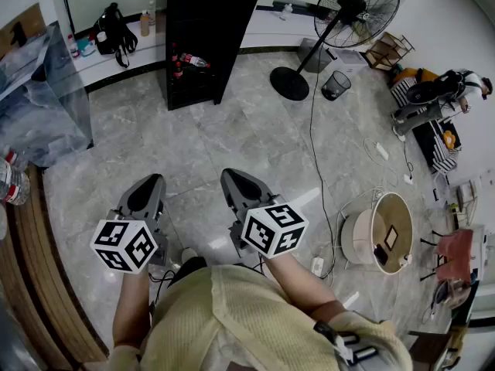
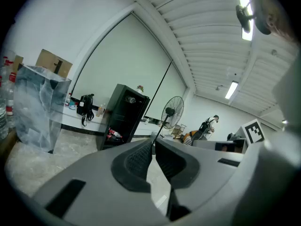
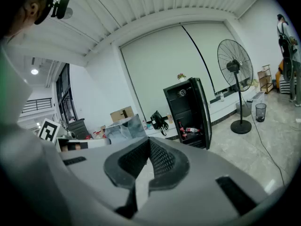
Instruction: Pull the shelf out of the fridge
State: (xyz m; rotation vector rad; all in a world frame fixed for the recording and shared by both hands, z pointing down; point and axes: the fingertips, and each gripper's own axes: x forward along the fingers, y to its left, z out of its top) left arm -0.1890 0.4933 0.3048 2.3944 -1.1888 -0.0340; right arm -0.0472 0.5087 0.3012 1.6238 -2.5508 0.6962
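Left hand-held gripper (image 1: 153,179), right hand-held gripper (image 1: 233,174) closed, empty — grey floor (image 1: 232,126), black fridge (image 1: 203,37)

I hold both grippers out in front of me, side by side and a little apart, each pointing forward and tipped slightly below level. My left gripper (image 1: 154,179) has its jaws pressed together, the ribbed pads (image 2: 138,161) meeting at the tips with nothing between them. My right gripper (image 1: 233,173) matches it, closed and empty. Each carries its marker cube at the rear, the left cube (image 1: 124,244) and the right cube (image 1: 274,228). My left forearm (image 1: 130,309) and right forearm (image 1: 300,281) are bare and reach forward from my chest.
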